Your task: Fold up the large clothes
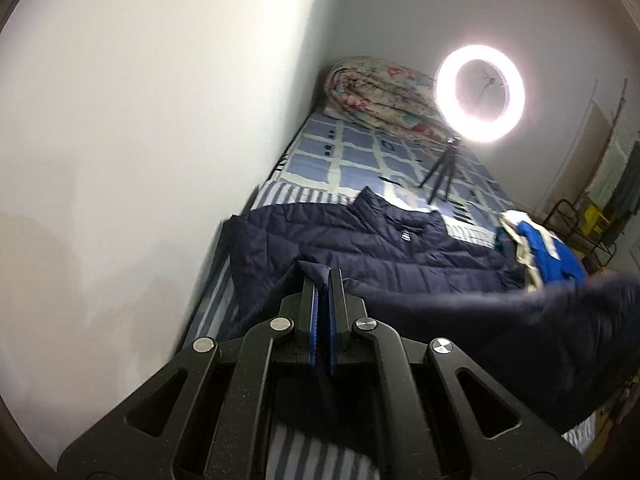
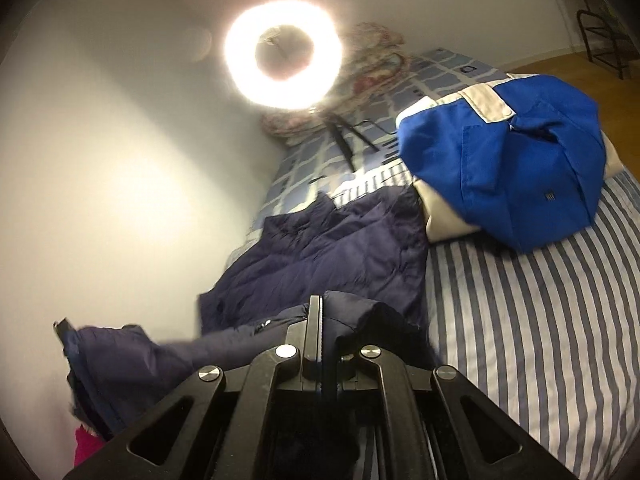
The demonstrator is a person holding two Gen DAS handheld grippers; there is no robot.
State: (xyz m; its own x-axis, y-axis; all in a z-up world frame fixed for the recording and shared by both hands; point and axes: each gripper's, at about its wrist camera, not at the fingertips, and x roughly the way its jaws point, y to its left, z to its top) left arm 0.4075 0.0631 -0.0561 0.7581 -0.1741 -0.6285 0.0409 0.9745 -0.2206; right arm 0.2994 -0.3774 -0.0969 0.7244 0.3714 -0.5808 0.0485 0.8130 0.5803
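Your left gripper (image 1: 323, 280) has its jaws pinched tight on a fold of the puffy dark blue jacket (image 1: 360, 240). The jacket is soft, quilted in rows, and a bit shiny. It lies spread on the bed (image 1: 360, 152), close to the plain white wall (image 1: 140, 120) on the left. Your right gripper (image 2: 322, 308) has its jaws clamped on another edge of the same jacket (image 2: 340, 248), and that edge is lifted off the bed. To the right sits a bright blue and cream garment (image 2: 512, 160) in a rumpled heap. The sheet has blue and white stripes near you and blue squares farther off. Far away glows a round ring light (image 1: 480, 94) on a small tripod (image 1: 444, 166), beside a rolled flowery quilt (image 1: 380, 92).
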